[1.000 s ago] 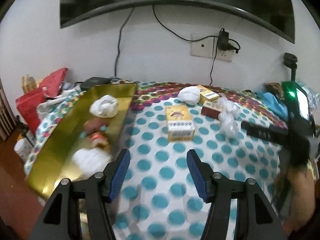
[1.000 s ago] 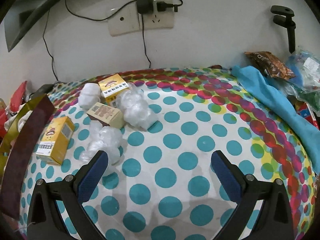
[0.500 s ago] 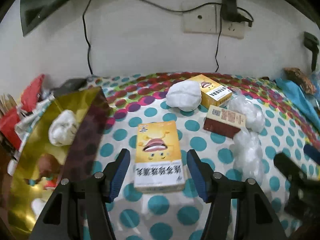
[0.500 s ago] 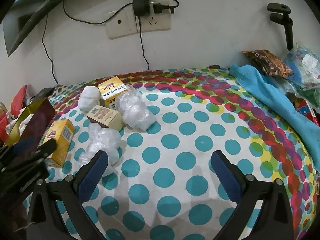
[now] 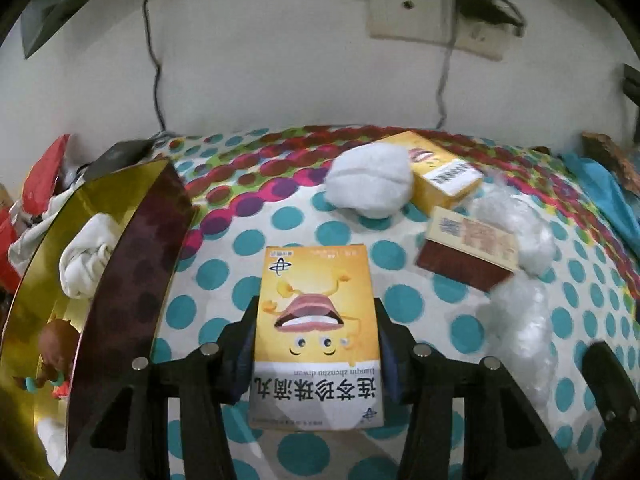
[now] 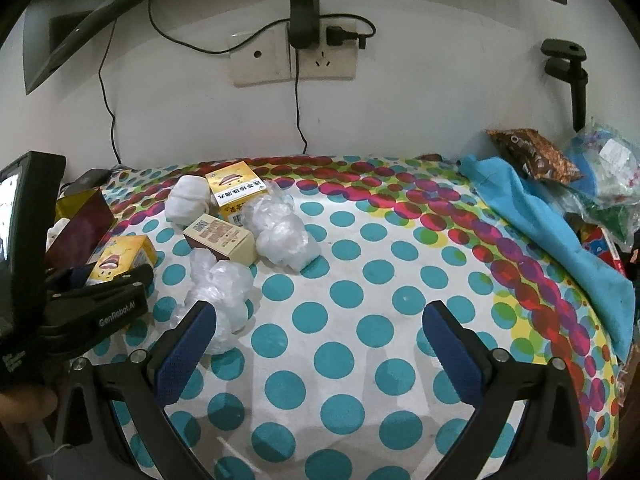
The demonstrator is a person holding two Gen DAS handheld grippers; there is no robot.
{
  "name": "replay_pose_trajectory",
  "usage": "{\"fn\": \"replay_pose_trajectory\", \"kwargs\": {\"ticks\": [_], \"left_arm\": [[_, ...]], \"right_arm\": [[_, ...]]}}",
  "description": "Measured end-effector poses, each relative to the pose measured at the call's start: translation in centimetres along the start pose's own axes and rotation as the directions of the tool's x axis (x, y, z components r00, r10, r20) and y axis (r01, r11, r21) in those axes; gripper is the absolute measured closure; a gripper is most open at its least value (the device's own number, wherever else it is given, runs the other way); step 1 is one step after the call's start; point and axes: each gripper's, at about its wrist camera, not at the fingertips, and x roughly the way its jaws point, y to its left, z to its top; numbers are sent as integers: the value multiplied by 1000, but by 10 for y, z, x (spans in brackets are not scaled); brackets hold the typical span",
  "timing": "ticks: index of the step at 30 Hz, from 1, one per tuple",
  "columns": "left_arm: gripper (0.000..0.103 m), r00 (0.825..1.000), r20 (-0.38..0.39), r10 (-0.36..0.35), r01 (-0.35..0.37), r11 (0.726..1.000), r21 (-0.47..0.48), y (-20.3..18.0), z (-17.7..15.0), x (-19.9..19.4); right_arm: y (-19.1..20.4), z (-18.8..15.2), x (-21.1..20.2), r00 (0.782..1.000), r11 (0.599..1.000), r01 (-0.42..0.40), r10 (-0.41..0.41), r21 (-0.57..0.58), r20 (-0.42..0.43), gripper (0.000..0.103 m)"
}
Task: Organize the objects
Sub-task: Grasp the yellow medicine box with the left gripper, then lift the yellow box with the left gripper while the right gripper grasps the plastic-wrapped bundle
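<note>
Gold-lined tray (image 5: 48,240) is sitting at the far left with a white wad inside; just beside it, your left gripper (image 5: 316,344) is clamping the yellow medicine box (image 5: 316,320) lying on the dotted cloth (image 6: 360,280), while your right gripper (image 6: 320,352) is hovering wide apart, holding nothing.

a home room: polka-dot tablecloth (image 6: 360,320), wall socket (image 6: 292,58), wall-mounted tv (image 6: 80,20), snack bags (image 6: 532,156).

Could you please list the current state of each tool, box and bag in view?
Left tool: straddling the nearest yellow box, grip unclear.
Right tool: open, empty.
Nearest yellow box: flat on tablecloth.
Gold tray: holding items.
Brown box: lying closed.
Plastic bags: crumpled.
</note>
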Motion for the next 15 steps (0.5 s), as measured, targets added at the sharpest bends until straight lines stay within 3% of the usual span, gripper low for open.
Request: {"fn": "replay_pose_trajectory", "kwargs": {"ticks": [7,15], "left_arm": [[52,991,128,-28,29,1000,-3,8,-23,-68],[52,983,181,-33,35,999,-9,28,-79,-128]], "right_arm": [[3,1,-2,1000,1000,-10,11,-18,14,0],[5,1,1,999,999,-46,45,-30,-5,0]]}}
